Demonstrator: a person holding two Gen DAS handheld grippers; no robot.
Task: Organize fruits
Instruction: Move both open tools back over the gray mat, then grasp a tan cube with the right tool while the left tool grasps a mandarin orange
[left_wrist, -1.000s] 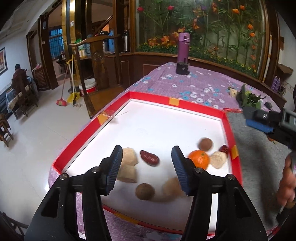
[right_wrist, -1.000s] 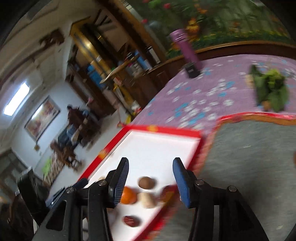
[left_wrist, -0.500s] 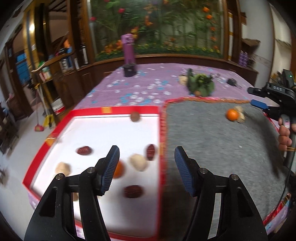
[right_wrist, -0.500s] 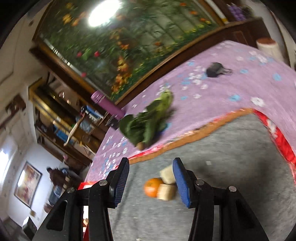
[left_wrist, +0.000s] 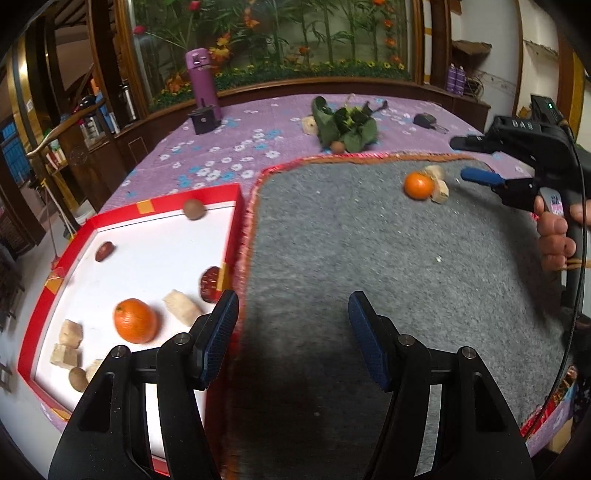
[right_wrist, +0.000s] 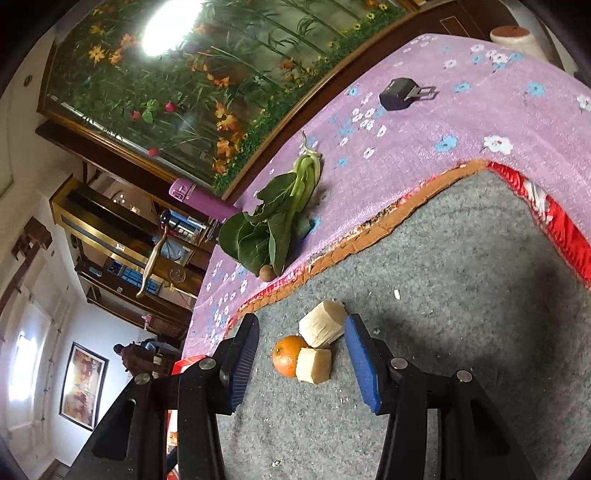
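Note:
A red-rimmed white tray (left_wrist: 142, 208) holds an orange (left_wrist: 135, 320), red dates (left_wrist: 210, 279), brown round fruits (left_wrist: 194, 209) and pale chunks (left_wrist: 182, 305). On the grey mat (left_wrist: 369, 258) lie a second orange (left_wrist: 418, 185) (right_wrist: 287, 355) and two pale chunks (right_wrist: 322, 328). My left gripper (left_wrist: 293, 339) is open and empty above the mat's near left edge. My right gripper (right_wrist: 301, 354) is open, its fingers either side of the orange and chunks; it also shows in the left wrist view (left_wrist: 480, 158).
Leafy greens (right_wrist: 269, 225) with a small brown fruit (right_wrist: 267, 273) lie on the purple flowered cloth behind the mat. A purple bottle (left_wrist: 202, 86), a black box (left_wrist: 203, 119) and a black clip (right_wrist: 400, 94) stand farther back. The table edge drops off left.
Both grippers swung right from the tray toward the mat. The right gripper has closed in on the orange and chunks, which now sit between its open fingers.

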